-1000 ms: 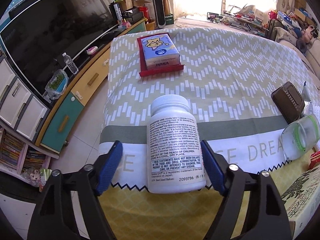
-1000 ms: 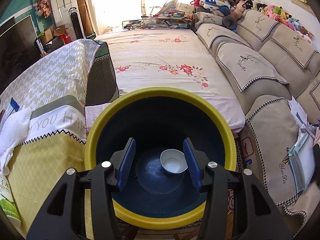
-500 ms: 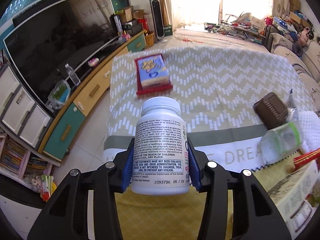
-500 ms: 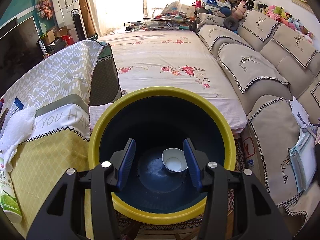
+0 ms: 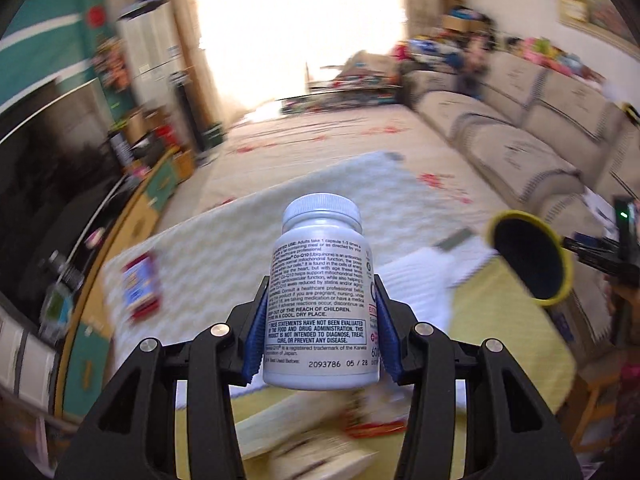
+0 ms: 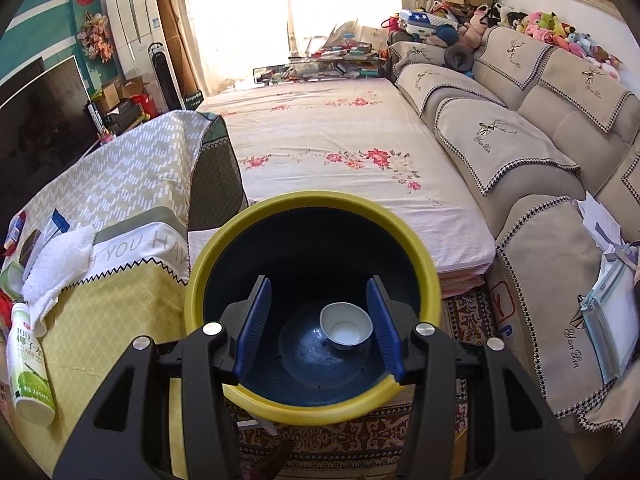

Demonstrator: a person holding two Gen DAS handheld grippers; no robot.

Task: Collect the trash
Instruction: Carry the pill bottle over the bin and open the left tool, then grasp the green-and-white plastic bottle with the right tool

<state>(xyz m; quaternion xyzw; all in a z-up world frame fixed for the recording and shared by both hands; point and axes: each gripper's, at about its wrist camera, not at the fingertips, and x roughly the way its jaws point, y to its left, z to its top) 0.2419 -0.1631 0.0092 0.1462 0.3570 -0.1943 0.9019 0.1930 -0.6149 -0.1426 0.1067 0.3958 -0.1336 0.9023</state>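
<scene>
My left gripper (image 5: 322, 336) is clamped on a white bottle (image 5: 320, 304): both blue fingers (image 5: 256, 334) press its label sides. Bottle upright, cap up, lifted clear of the tabletop (image 5: 480, 320), label text facing me. The left view is motion-blurred everywhere but the bottle and fingers.

Below the bottle, blurred boxes (image 5: 304, 436) lie on the yellow cloth. A white towel (image 5: 416, 280) sits just behind the bottle on the right. Far left on the zigzag cloth, a red tray (image 5: 140, 284) with a blue pack in it. To the right, the yellow-rimmed bin (image 5: 528, 258) shows, tilted with its dark mouth toward me, my right gripper (image 5: 600, 248) at its rim.

In the right view, my right gripper (image 6: 318, 326) has its fingers (image 6: 254, 322) parted, one blade on each side, reaching over the near rim of the bin (image 6: 312, 404) into its mouth. Can't tell if they pinch the rim or just sit there; nothing is between the pads. A white cup (image 6: 346, 326) lies on the bin's dark bottom, between the fingers in view.

Left of the bin, the tabletop (image 6: 112, 312) carries the towel (image 6: 60, 264) and a green-label drink bottle (image 6: 30, 364) lying near the edge. Beyond the bin, a floral bed (image 6: 340, 160); to the right, a sofa (image 6: 520, 140).
</scene>
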